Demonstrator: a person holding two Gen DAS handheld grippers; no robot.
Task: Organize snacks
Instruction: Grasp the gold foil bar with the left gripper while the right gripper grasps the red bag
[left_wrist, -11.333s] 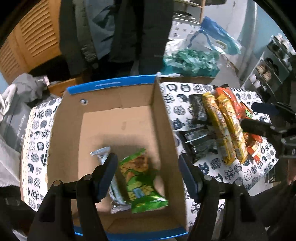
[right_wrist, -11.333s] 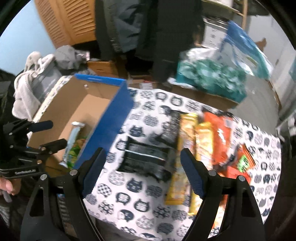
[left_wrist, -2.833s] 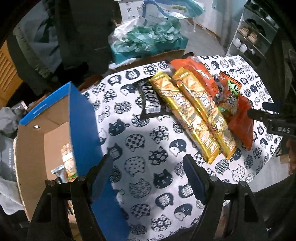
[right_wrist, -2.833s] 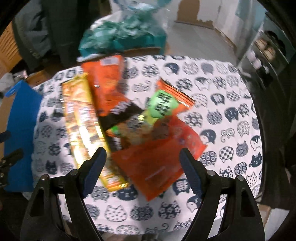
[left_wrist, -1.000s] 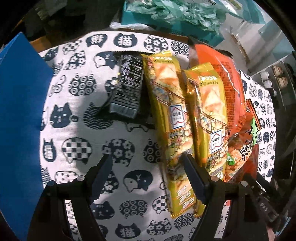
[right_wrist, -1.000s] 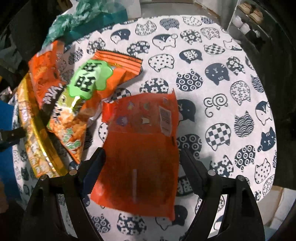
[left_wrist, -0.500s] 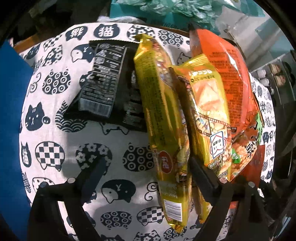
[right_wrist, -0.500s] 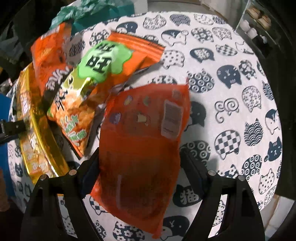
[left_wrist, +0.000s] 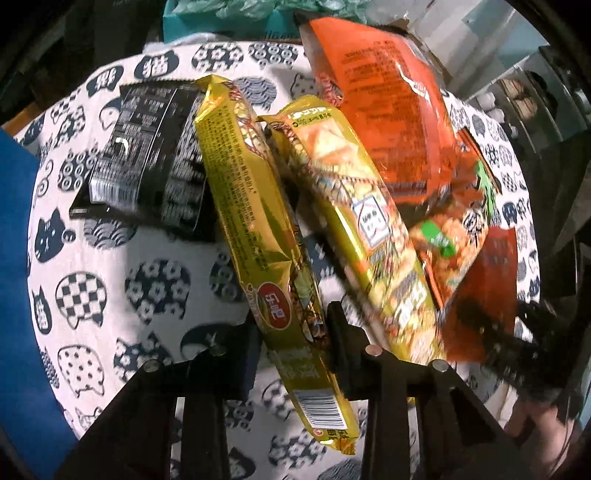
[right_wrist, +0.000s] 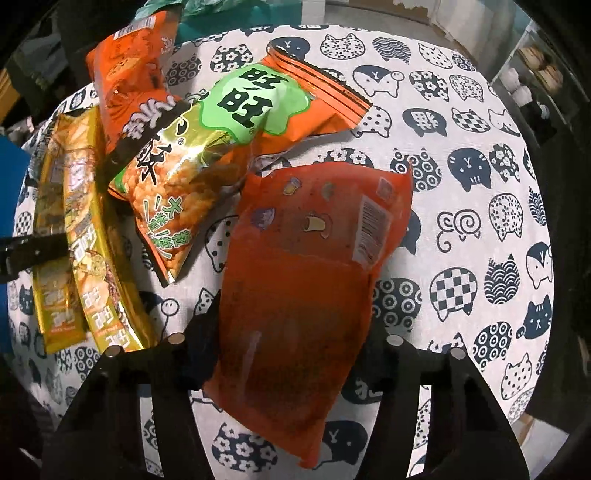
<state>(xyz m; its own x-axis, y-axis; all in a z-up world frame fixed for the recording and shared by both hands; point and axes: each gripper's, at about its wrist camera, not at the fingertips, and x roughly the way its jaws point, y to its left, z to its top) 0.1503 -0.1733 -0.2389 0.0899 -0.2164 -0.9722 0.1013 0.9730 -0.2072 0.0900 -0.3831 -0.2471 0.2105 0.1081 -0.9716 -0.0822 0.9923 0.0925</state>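
My left gripper (left_wrist: 291, 325) points down at a long gold snack packet (left_wrist: 243, 184). Its jaws are closing and the pads press the packet's lower part on both sides. A second gold packet (left_wrist: 354, 206) lies just right of it and a black packet (left_wrist: 147, 155) just left. My right gripper (right_wrist: 291, 332) is closing on a flat orange bag (right_wrist: 314, 240), whose sides meet both pads. A green-labelled orange bag (right_wrist: 221, 140) lies up and left of it.
Everything rests on a cat-patterned cloth (right_wrist: 480, 184). A large orange packet (left_wrist: 384, 99) lies at the back. The blue wall of the cardboard box (left_wrist: 14, 258) stands at the left edge. Teal plastic bags sit beyond the table, shelves at the right.
Both grippers have sunk toward the table. The left jaws have come in from wide apart onto the gold packet. The orange bag now fills the gap between the right jaws.
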